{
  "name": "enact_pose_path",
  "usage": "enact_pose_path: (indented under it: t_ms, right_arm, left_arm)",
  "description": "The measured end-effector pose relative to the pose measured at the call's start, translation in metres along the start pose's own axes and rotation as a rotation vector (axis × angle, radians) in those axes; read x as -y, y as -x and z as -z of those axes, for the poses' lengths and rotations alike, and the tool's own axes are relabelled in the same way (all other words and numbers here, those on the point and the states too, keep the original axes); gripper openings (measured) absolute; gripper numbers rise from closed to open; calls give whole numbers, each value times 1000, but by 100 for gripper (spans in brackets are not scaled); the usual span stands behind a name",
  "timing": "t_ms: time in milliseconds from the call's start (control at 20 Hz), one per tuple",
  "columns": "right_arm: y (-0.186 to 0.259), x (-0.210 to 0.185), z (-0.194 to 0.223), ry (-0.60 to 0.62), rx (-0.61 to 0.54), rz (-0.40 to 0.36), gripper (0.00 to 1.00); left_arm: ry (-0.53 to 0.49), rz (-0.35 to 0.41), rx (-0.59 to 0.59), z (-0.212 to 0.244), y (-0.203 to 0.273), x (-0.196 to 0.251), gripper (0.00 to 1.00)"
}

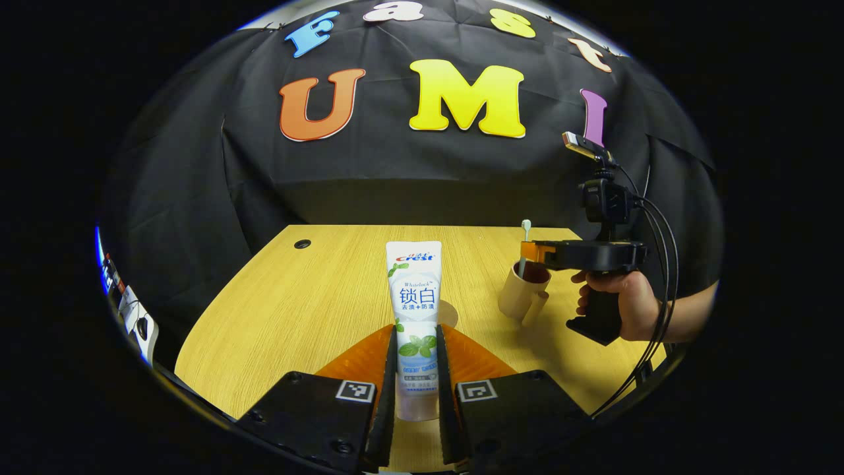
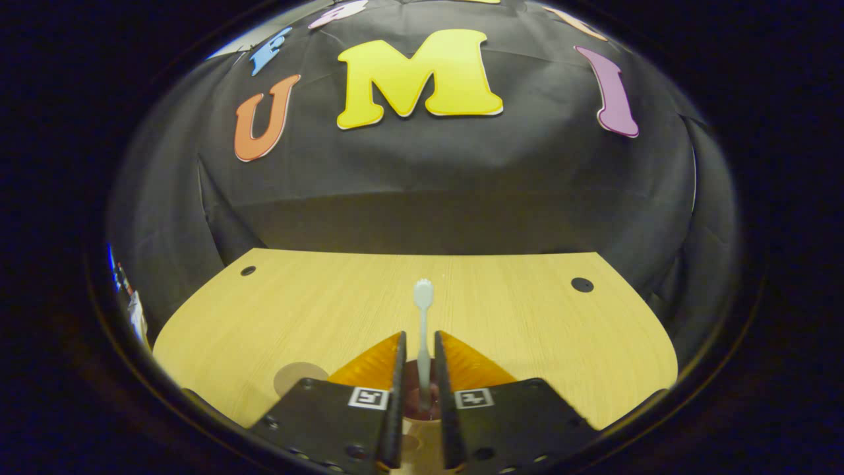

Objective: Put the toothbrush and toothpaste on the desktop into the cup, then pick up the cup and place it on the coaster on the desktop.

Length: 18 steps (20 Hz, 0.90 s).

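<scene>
Left gripper (image 1: 417, 369): jaws closed to a narrow gap on the toothpaste (image 1: 414, 310). Both fingers press the tube's lower end, cap end down between them, tube standing upright at bottom centre of the left gripper view, flat end up.

Right gripper (image 2: 418, 376): jaws narrow, toothbrush (image 2: 422, 330) running up between them, head up at centre frame. Slight gaps show either side of the handle, so I cannot tell whether the fingers actually pinch it.

Cup (image 1: 525, 290): right of centre in the left gripper view, standing on the counter (image 1: 290, 310), tilted a little. Toothbrush (image 1: 524, 247) is in it, handle down inside, head sticking up past the rim. Nothing else visible in the cup. In the right gripper view the cup (image 2: 417, 412) sits at bottom centre directly under the jaws, dark inside, brush handle going into it.

Right gripper (image 1: 537, 253) as seen from the left gripper view: right side of frame, held by a hand (image 1: 623, 300), fingers over the cup's mouth.

Coaster (image 1: 448, 313): round disc flat on the counter, just behind the tube, partly hidden by it; lower left in the right gripper view (image 2: 298, 377). Apart from the cup.
</scene>
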State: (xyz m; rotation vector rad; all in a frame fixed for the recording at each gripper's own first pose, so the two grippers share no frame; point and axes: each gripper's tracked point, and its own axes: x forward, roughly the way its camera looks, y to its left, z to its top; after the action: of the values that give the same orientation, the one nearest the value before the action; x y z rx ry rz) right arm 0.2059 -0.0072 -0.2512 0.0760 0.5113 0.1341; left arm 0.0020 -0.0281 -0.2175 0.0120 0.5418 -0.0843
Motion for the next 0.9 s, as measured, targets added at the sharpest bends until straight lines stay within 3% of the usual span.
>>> enact_pose_path:
  t_ms: [100,200,400,800,900]
  right_arm:
    - [9,3,-6,4,20,2,50]
    - [21,7,-13,9,32,11,67]
    - [59,25,-33,-5,73,36,82]
    - [134,77,-29,32,88,84,86]
    - [143,93,-16,44,71,107,93]
  left_arm:
    - [-6,-6,45,-15,-1,-2,31]
    - [-4,5,94,-33,-6,1,31]
    - [-12,52,202,-71,-17,22,31]
    - [-30,225,359,-101,-82,113,31]
    - [-35,265,389,-100,-106,136,31]
